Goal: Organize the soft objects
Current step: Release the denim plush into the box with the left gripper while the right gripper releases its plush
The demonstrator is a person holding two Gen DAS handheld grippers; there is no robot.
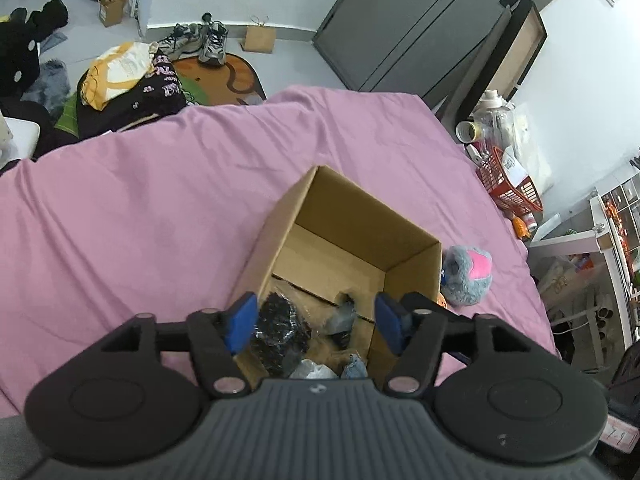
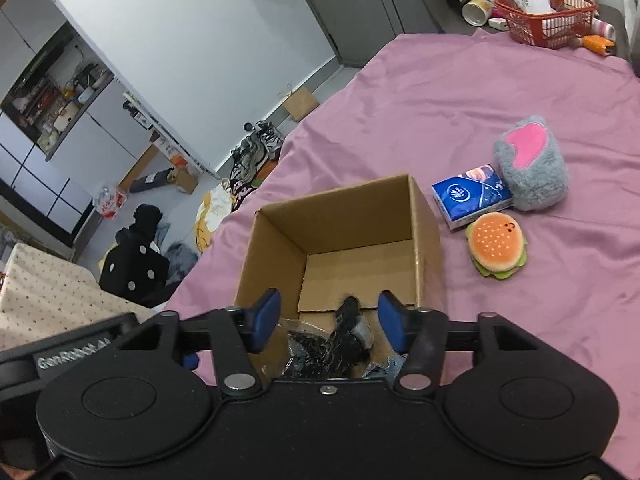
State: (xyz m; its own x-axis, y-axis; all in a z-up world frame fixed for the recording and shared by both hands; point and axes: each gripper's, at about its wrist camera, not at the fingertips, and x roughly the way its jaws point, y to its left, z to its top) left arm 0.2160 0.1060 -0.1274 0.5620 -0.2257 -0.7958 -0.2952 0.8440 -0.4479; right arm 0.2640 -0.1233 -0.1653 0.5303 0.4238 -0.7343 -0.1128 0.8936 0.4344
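Nearest, the left gripper [image 1: 316, 322] hangs over the near rim of the cardboard box [image 1: 414, 266], its blue fingers [image 1: 240, 326] spread wide and holding nothing. The right gripper [image 2: 328, 322] hovers over the same box [image 2: 424, 216], fingers [image 2: 266, 318] likewise spread and empty. Inside the box lie a black item in clear wrap [image 1: 278, 330], a grey and black piece [image 1: 342, 318] and a scrap of denim-blue fabric [image 1: 354, 368]. The box sits on the pink bed sheet [image 1: 140, 216]. Just beyond its right wall lie a burger plush [image 2: 498, 246], a blue tissue pack [image 2: 472, 196] and a grey plush with a pink patch [image 2: 532, 168], close together. Farther off, a red basket [image 2: 546, 18] stands past the bed's edge.
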